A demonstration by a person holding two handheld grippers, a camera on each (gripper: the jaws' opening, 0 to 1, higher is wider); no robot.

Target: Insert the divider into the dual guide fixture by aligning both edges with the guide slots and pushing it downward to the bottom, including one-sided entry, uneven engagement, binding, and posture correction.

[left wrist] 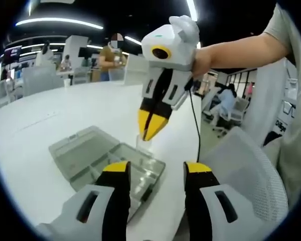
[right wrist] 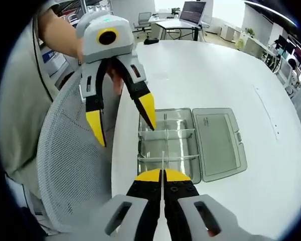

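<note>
A clear plastic compartment box [left wrist: 85, 150] lies on the white table with its lid [right wrist: 218, 143] folded open flat. Its tray [right wrist: 176, 123] holds thin cross walls. My right gripper [right wrist: 163, 175] is shut on a thin clear divider [right wrist: 163, 161], seen edge-on and held upright over the tray's near edge. The right gripper [left wrist: 151, 128] also shows in the left gripper view, pointing down above the box, with the divider [left wrist: 142, 144] faint below its tips. My left gripper [left wrist: 156, 170] is open with nothing between its jaws, hovering near the box. The left gripper [right wrist: 123, 120] shows again in the right gripper view, beside the tray.
A white mesh chair [right wrist: 72, 165] stands against the table edge [right wrist: 119, 165] by the box. A person's arm [left wrist: 241, 50] holds the right gripper. Far desks, chairs and people [left wrist: 110, 55] sit beyond the broad white table [right wrist: 215, 75].
</note>
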